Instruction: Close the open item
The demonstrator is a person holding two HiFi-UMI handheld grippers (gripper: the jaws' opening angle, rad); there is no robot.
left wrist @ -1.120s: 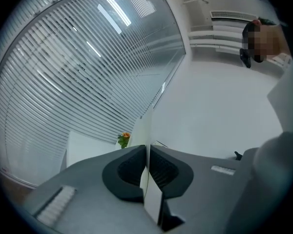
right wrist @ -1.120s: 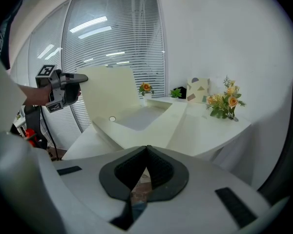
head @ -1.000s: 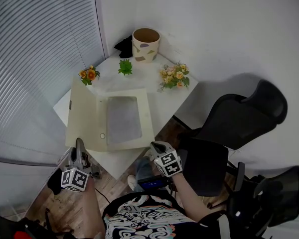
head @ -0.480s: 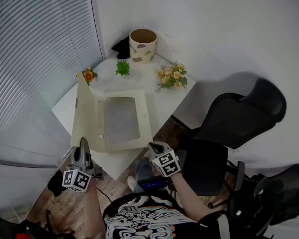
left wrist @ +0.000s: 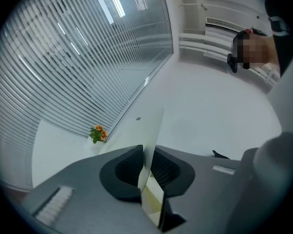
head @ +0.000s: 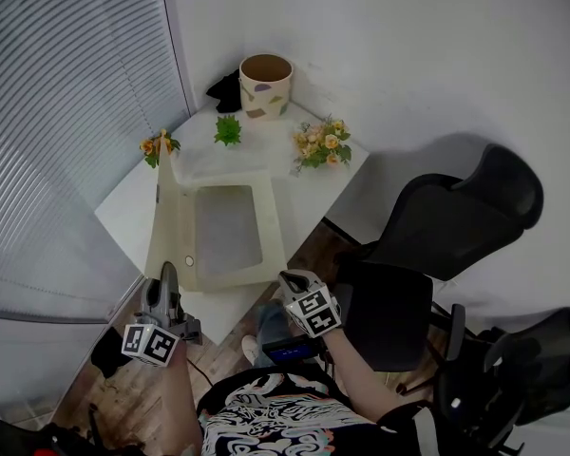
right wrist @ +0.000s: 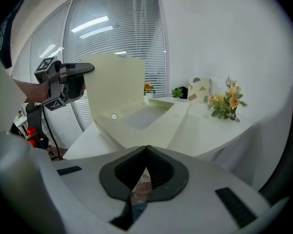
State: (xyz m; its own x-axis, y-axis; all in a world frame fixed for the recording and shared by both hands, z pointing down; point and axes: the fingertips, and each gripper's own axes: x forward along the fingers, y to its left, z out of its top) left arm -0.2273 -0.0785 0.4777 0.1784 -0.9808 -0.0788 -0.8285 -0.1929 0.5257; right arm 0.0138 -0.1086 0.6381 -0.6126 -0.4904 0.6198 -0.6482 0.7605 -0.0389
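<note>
A cream folder (head: 230, 228) with a grey inner panel lies on the white table (head: 123, 212). Its cover (head: 168, 221) stands nearly upright along the left side. My left gripper (head: 167, 272) is at the cover's near edge. In the left gripper view the cover (left wrist: 154, 130) runs between the left gripper (left wrist: 147, 152) jaws, which are opening, with a slight gap beside the card. The right gripper view shows the cover (right wrist: 117, 82) raised and the left gripper (right wrist: 85, 68) at its corner. My right gripper (head: 287, 278) hovers shut and empty at the table's front edge.
A speckled pot (head: 265, 85), a green plant (head: 228, 129), an orange flower sprig (head: 157, 145) and a larger bouquet (head: 321, 143) stand at the back of the table. Window blinds (head: 57, 112) run along the left. A black chair (head: 456, 226) sits to the right.
The folder's cover has swung up from lying flat open on the left to nearly upright. My left gripper moved right with it. The right gripper barely moved.
</note>
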